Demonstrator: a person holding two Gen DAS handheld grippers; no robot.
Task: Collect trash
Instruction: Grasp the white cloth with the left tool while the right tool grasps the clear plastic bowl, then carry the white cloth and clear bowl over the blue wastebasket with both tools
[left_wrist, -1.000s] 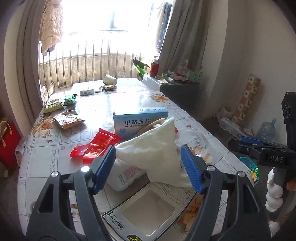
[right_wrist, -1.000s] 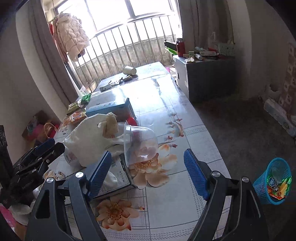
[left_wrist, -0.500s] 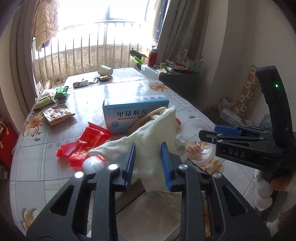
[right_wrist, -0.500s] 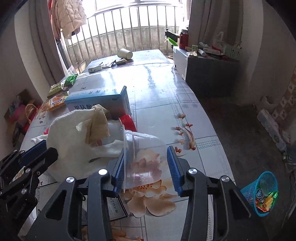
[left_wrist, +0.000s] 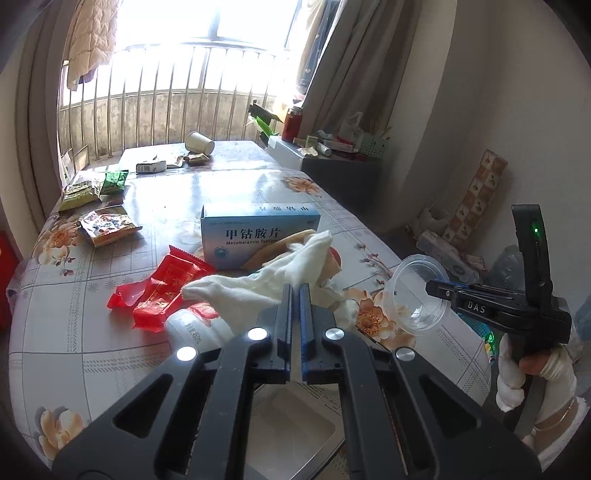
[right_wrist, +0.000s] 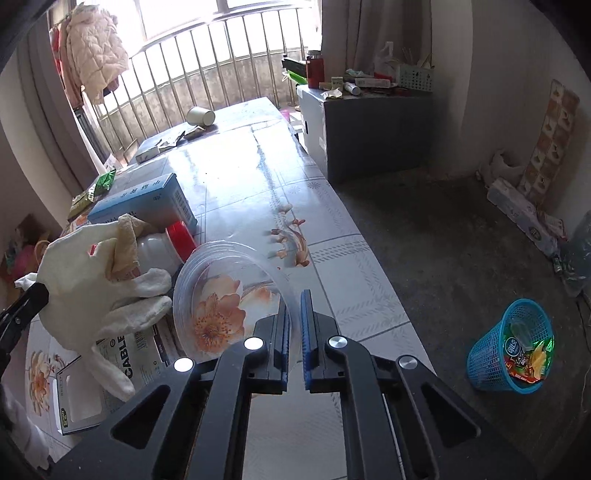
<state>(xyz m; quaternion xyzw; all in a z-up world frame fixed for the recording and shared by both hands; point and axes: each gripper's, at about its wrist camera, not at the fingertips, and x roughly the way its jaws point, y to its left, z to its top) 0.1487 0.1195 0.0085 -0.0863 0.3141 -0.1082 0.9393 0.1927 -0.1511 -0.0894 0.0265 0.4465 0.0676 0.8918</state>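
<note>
The clear plastic cup (right_wrist: 229, 295), light, thin-walled and easily crushed, is being pinched at its rim by the right gripper (right_wrist: 294, 332) above the table (right_wrist: 332, 280); beside the cup, a soft white cloth (left_wrist: 258, 291) is being clamped by the left gripper (left_wrist: 294, 325). The blue bin (right_wrist: 509, 350) is being left well apart from the cup.

Clear glossy plastic cup (right_wrist: 229, 295); white cloth glove (left_wrist: 273, 280); glossy tablecloth (right_wrist: 258, 177).

The right gripper (right_wrist: 294, 295) pinches the rim of a clear plastic cup (right_wrist: 229, 295) above the flowered table (right_wrist: 332, 273). Left of it, the left gripper (right_wrist: 27, 304) grips a white cloth glove (right_wrist: 92, 280). A blue basket (right_wrist: 511, 350) holding wrappers stands on the floor.
</note>
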